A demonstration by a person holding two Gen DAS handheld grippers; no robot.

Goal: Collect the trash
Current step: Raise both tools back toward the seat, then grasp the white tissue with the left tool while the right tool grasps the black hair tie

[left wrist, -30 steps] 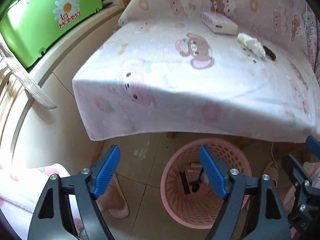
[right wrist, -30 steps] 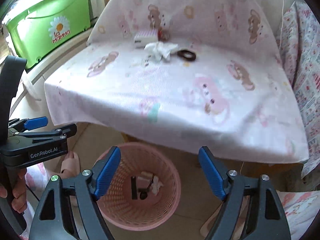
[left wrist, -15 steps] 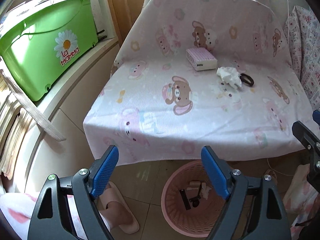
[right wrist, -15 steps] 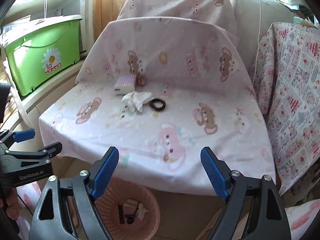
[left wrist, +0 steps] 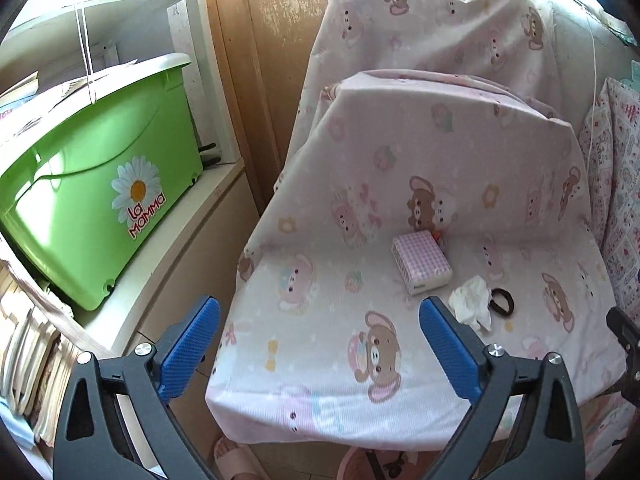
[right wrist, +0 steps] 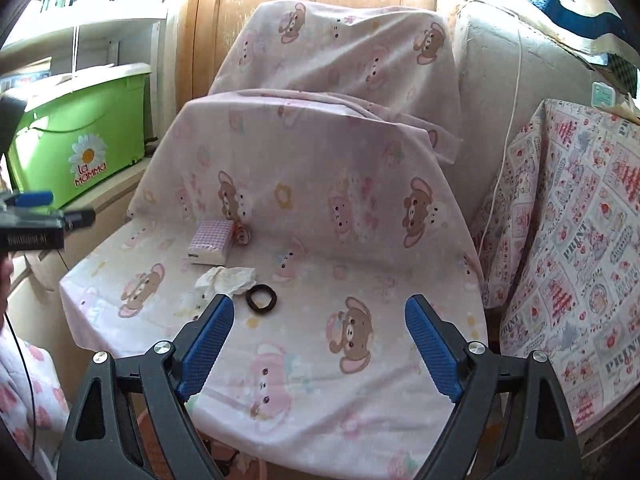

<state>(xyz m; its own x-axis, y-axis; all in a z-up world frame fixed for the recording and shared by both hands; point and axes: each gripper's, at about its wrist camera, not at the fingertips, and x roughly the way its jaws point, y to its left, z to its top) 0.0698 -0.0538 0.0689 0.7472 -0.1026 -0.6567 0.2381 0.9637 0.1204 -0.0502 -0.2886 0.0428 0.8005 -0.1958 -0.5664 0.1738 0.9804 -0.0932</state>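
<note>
A crumpled white tissue [left wrist: 472,306] [right wrist: 226,280] lies on the pink bear-print chair seat [left wrist: 320,360] [right wrist: 360,360]. A black hair tie [left wrist: 502,302] [right wrist: 261,298] rests beside it. Behind them sits a pink checked tissue pack [left wrist: 420,262] [right wrist: 212,242]. My left gripper [left wrist: 320,320] hovers before the seat's front edge, its jaws opening with nothing between them. My right gripper [right wrist: 320,312] hangs over the seat's front, its jaws also opening and empty. The rim of the pink basket [left wrist: 352,464] peeks out below the seat.
A green storage box [left wrist: 100,200] [right wrist: 80,140] stands on a white counter at the left. A wooden door is behind the chair. A print-patterned cloth [right wrist: 580,260] covers furniture at the right. A pink slipper [left wrist: 236,456] lies on the floor.
Both grippers have risen and tilted up from over the pink basket toward the chair seat. The basket has slid to the bottom edge. Both pairs of jaws stand wider.
</note>
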